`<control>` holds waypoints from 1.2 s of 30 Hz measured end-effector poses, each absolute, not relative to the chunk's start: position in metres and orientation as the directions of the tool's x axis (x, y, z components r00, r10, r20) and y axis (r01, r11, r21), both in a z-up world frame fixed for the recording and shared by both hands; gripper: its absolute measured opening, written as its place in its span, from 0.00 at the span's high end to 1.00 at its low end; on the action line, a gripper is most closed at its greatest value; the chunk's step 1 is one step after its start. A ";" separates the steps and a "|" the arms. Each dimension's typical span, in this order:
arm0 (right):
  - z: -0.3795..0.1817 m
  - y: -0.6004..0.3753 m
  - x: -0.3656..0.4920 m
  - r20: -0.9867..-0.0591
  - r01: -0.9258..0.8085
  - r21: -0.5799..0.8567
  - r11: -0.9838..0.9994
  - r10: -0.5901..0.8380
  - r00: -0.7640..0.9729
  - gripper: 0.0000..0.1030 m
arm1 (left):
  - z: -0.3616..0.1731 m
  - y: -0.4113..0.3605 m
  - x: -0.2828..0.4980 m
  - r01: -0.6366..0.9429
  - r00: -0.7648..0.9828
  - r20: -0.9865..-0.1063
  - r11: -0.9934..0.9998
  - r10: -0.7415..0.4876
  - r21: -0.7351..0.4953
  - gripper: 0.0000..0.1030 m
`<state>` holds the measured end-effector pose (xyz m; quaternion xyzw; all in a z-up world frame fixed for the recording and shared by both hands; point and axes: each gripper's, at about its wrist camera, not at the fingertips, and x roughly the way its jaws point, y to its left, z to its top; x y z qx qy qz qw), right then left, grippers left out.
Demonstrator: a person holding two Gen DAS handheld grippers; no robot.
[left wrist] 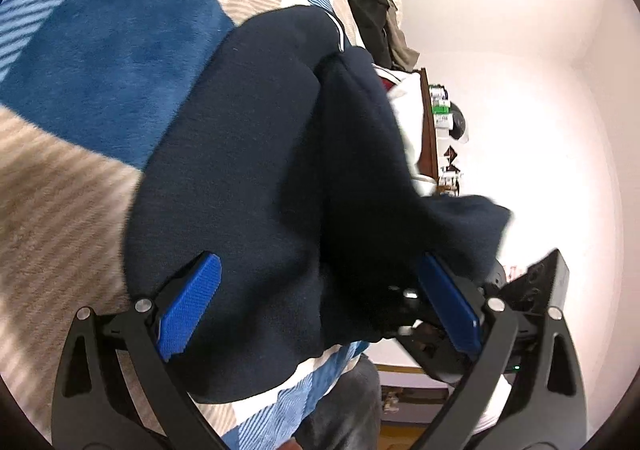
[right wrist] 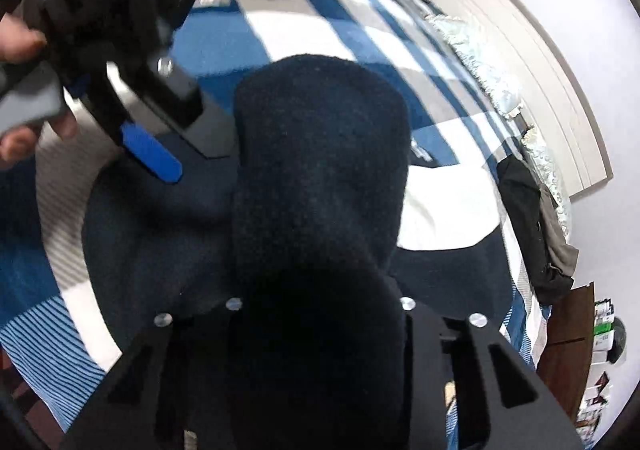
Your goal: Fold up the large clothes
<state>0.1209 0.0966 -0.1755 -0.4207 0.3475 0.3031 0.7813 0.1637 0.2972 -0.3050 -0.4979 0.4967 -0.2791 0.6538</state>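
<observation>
The navy garment (left wrist: 256,154) lies on the blue-and-beige checked blanket (left wrist: 100,50) that covers the bed, which gives it a broad, flat surface for folding. In the left wrist view the left gripper (left wrist: 320,302) stands with its jaws spread wide, the blue pads (left wrist: 192,306) at 7 and 5 o'clock; dark cloth lies between them but neither pad presses on it, so this claw is released, probably positioned to take a fresh edge. In the right wrist view a thick roll of the same navy garment (right wrist: 320,170) rises from 6 toward 12 o'clock and covers the right gripper (right wrist: 320,330) completely. Its fingertips are hidden under the cloth, so whether it is clenched on the fabric cannot be told, though the lifted fold suggests a hold. The left gripper appears again at 10 o'clock in this view, held in a hand (right wrist: 24,90). A second heap of dark clothing (right wrist: 532,226) sits at 3 o'clock near the bed edge, apart from the work area.
</observation>
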 end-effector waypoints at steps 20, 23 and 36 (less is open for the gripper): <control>-0.127 0.135 0.074 -0.758 -0.827 -0.419 0.374 0.359 0.545 0.70 | -0.324 0.294 0.164 -0.196 0.358 -0.396 0.347 -0.846 -0.917 0.06; -0.140 0.129 0.068 -0.772 -0.824 -0.414 0.387 0.331 0.543 0.69 | -0.314 0.301 0.156 -0.190 0.364 -0.433 0.390 -0.824 -0.901 0.06; -0.223 0.132 0.070 -0.874 -0.838 -0.295 0.459 0.223 0.431 0.54 | -0.247 0.392 0.090 -0.267 0.562 -0.557 0.503 -0.611 -0.822 0.06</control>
